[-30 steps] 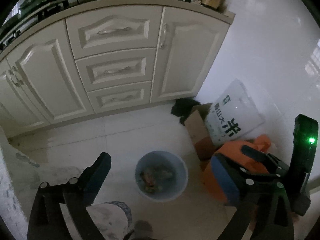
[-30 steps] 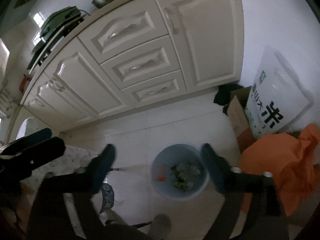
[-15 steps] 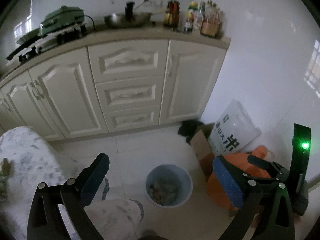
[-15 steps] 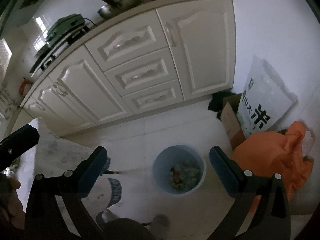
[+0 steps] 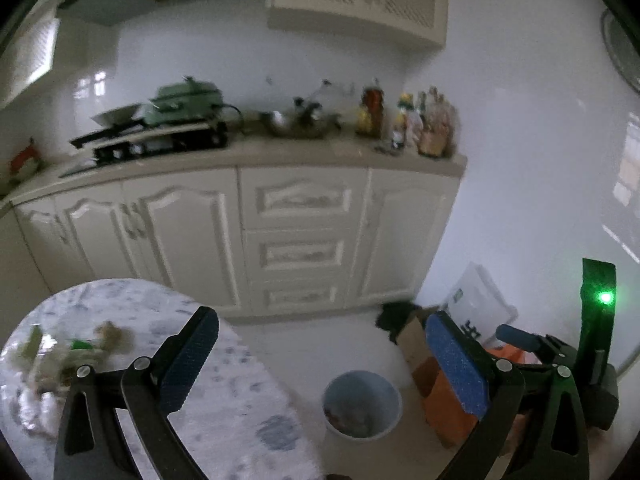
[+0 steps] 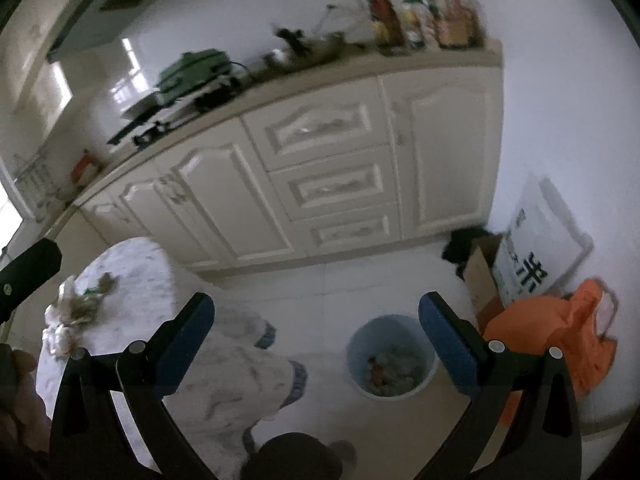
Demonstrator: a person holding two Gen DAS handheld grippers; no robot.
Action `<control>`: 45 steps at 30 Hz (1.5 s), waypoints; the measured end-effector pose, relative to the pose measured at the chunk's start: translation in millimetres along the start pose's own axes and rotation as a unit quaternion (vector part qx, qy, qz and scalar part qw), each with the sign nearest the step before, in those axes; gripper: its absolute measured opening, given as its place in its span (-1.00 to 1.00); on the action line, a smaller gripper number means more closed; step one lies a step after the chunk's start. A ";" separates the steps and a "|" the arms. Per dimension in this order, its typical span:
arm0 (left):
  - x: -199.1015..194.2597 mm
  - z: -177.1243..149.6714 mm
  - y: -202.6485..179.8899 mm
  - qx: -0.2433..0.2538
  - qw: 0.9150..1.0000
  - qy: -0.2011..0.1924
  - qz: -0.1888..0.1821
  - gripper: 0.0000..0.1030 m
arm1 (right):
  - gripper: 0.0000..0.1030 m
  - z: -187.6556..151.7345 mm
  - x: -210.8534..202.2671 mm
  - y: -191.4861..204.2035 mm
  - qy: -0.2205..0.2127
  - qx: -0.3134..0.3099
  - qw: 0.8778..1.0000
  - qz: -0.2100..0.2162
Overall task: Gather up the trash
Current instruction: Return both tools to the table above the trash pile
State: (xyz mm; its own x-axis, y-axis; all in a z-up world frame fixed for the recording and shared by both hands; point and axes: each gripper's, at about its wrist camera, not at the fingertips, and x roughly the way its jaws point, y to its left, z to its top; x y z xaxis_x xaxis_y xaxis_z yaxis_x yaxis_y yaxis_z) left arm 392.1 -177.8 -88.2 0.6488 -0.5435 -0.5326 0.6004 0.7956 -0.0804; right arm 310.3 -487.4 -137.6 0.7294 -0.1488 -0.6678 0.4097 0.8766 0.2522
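Holding mixed scraps, a round pale-blue plastic bin [image 6: 391,356] stands on the white tiled floor [image 6: 352,280].
Cream kitchen cabinets [image 5: 296,236] back the room. Crumpled wrapper trash [image 5: 68,352] lies on the round marble-patterned surface [image 5: 224,396], left of the left gripper [image 5: 324,356]; both its jaws and the right gripper [image 6: 316,332] jaws gape wide, empty.

Trash on the table [image 5: 72,354] is blurred (bin contents [image 6: 390,372] indistinct too).

My table [image 5: 224,408] wears a pale patterned cloth, with a heap of scraps [image 5: 68,354] at its far-left edge; on the floor [image 6: 320,292] beside it stands the bin [image 6: 390,358], trash inside.
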 end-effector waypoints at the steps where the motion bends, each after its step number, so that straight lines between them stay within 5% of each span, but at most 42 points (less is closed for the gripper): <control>1: -15.6 -4.9 6.6 -0.001 1.000 -0.009 0.005 0.98 | 1.00 -0.5 -2.9 6.6 -0.003 -0.005 1.000 0.004; 12: -156.3 -67.5 53.3 -0.034 0.994 -0.082 0.067 0.99 | 1.00 -13.3 -37.6 107.4 -0.029 -0.067 0.996 0.056; 21: -228.2 -111.8 67.6 -0.059 0.986 -0.114 0.109 0.99 | 1.00 -20.9 -59.6 166.6 -0.047 -0.112 0.988 0.091; 35: -272.9 -170.9 89.3 -0.100 0.967 -0.126 0.198 0.99 | 1.00 -43.0 -69.2 265.5 -0.055 -0.176 0.969 0.162; 45: -260.5 -185.8 127.3 -0.135 0.960 -0.086 0.230 0.99 | 1.00 -70.0 -19.0 315.3 0.002 -0.221 0.959 0.178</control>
State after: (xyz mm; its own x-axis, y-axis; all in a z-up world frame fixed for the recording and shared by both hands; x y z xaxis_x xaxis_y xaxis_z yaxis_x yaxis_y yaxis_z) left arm 212.7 114.8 -116.3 0.8979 -0.1364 -0.4185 0.1049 0.9897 -0.0976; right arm 387.3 -176.1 -94.4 0.7770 0.1978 -0.5977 -0.1383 0.9798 0.1444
